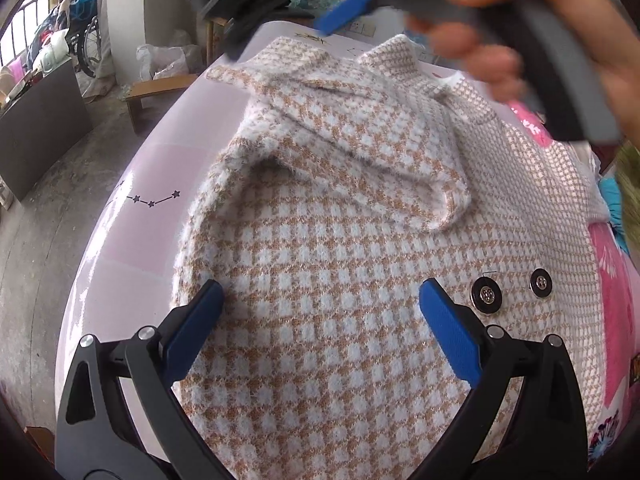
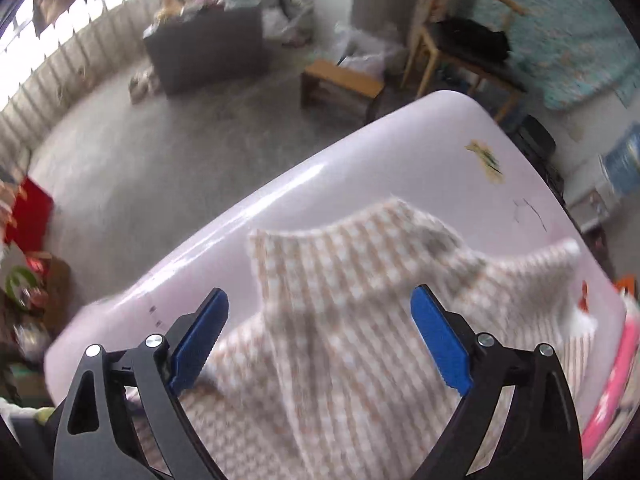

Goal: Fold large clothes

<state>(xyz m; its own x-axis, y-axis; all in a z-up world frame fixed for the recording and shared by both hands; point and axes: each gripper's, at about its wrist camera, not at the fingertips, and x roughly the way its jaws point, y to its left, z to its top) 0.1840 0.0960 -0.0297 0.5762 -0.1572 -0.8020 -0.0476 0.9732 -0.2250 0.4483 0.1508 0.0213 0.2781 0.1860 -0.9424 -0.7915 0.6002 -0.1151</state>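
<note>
Concrete floor (image 2: pixel 168 152) spreads behind your pale pink table (image 2: pixel 400 152), with a low wooden bench (image 2: pixel 344 80) standing past the table's far corner. Your houndstooth knit cardigan (image 1: pixel 320 280) lies spread across that table, one sleeve (image 1: pixel 360 136) folded diagonally over the body. Your left gripper (image 1: pixel 320 300) hangs over the cardigan, jaws spread wide, nothing between them. Your right gripper (image 2: pixel 320 312), blurred, sits above the garment's far edge with its jaws apart and empty; your right hand (image 1: pixel 540 28) holds its grey handle. Two black snap buttons (image 1: pixel 486 296) sit just beside the left gripper's right finger.
</note>
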